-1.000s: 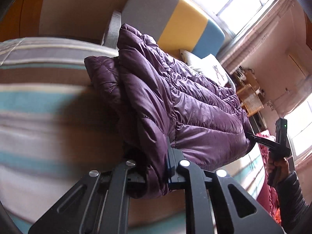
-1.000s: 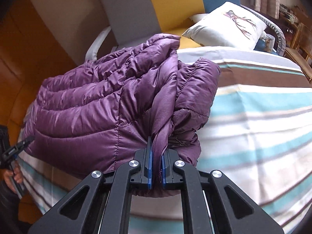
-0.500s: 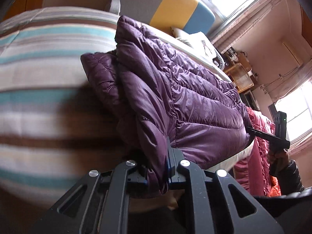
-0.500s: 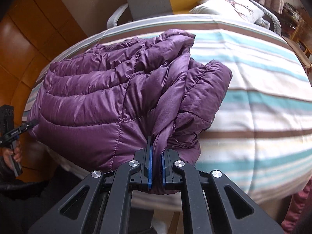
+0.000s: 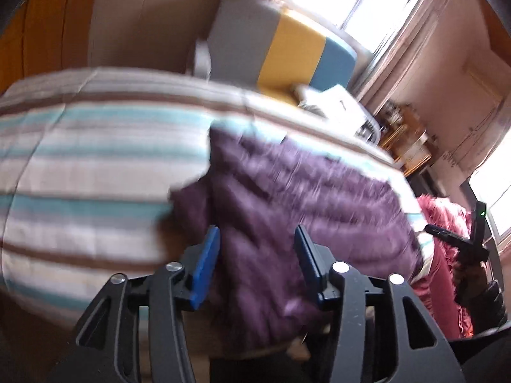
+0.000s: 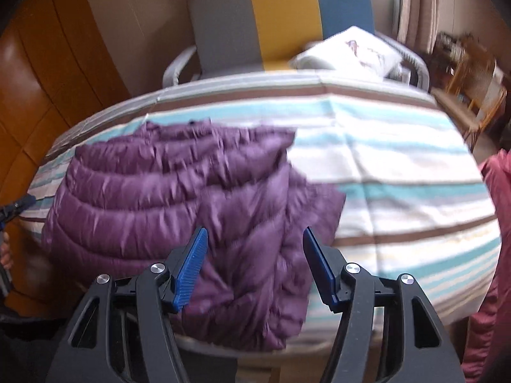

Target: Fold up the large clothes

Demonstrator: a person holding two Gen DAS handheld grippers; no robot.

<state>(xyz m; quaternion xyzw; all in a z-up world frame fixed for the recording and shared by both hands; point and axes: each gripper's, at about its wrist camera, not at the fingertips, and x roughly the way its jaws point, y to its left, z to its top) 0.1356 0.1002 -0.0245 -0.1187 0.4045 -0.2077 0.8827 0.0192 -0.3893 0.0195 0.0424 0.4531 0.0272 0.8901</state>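
A purple quilted down jacket (image 6: 179,198) lies folded on the striped bed cover (image 6: 399,172), near its front edge. It also shows, blurred, in the left wrist view (image 5: 287,210). My left gripper (image 5: 257,265) is open, its blue pads on either side of the jacket's near end, holding nothing. My right gripper (image 6: 254,268) is open too, with the jacket's other near end between its pads but not gripped. Each gripper shows at the far edge of the other's view: the right gripper (image 5: 460,242) and the left gripper (image 6: 12,207).
A grey, yellow and blue headboard (image 6: 281,16) stands behind the bed with a white pillow (image 6: 351,51) beside it. A red garment (image 6: 498,255) hangs at the bed's right side. Wooden furniture (image 6: 472,73) stands at the far right, orange wood panels (image 6: 38,89) at the left.
Both grippers have opened and let go of the jacket. The jacket, held up before, now lies flat on the bed. Both grippers have drawn back a little.
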